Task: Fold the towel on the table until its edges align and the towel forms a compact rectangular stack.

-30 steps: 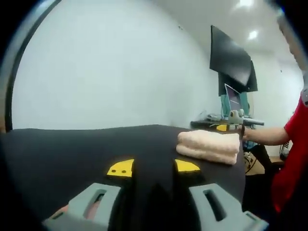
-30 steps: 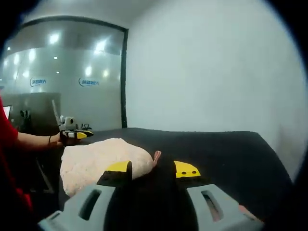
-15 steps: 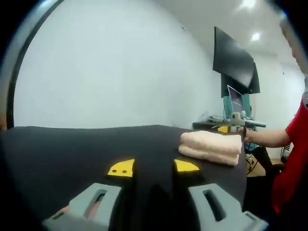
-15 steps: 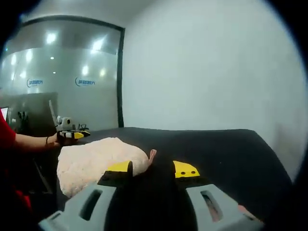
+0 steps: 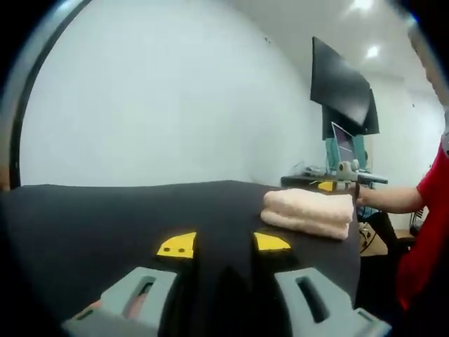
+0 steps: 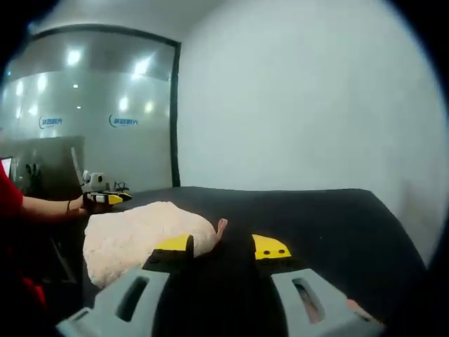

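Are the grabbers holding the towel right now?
No. Both the left gripper and right gripper are open and empty; the folded towel lies on the table.

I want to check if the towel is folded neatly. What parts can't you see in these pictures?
- Towel, left gripper view: seen edge-on from low down, so its top and far edges are hidden.
- Towel, right gripper view: the right gripper's jaw covers the near corner.
- Table: near edge cut off by the gripper bodies in both views.
- Wall logos, right gripper view: too small to read.
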Motion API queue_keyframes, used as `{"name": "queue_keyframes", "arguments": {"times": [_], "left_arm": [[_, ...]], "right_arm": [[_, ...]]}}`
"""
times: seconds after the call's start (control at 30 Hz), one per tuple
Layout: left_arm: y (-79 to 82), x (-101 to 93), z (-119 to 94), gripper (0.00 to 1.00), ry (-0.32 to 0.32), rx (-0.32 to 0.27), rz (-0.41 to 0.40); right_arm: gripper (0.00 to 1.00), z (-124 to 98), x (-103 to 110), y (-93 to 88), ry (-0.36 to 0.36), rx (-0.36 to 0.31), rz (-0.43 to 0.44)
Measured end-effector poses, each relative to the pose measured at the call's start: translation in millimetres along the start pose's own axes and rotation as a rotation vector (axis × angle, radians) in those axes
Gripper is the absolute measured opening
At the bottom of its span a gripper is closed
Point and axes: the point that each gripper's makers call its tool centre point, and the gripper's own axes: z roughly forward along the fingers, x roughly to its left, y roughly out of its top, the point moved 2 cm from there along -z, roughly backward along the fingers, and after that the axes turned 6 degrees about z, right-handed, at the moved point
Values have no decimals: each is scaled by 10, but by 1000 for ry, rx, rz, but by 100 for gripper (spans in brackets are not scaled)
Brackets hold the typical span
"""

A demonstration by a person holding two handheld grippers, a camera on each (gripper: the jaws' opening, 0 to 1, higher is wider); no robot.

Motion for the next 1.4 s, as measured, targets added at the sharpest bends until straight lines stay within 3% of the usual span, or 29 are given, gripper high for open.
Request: {"name": "queue_keyframes", "arguments": {"times": [1.4], "left_arm": [[-29, -6, -1, 31, 10, 19, 8]], "right_arm": [[28, 5, 8, -51, -9, 22, -1]]}}
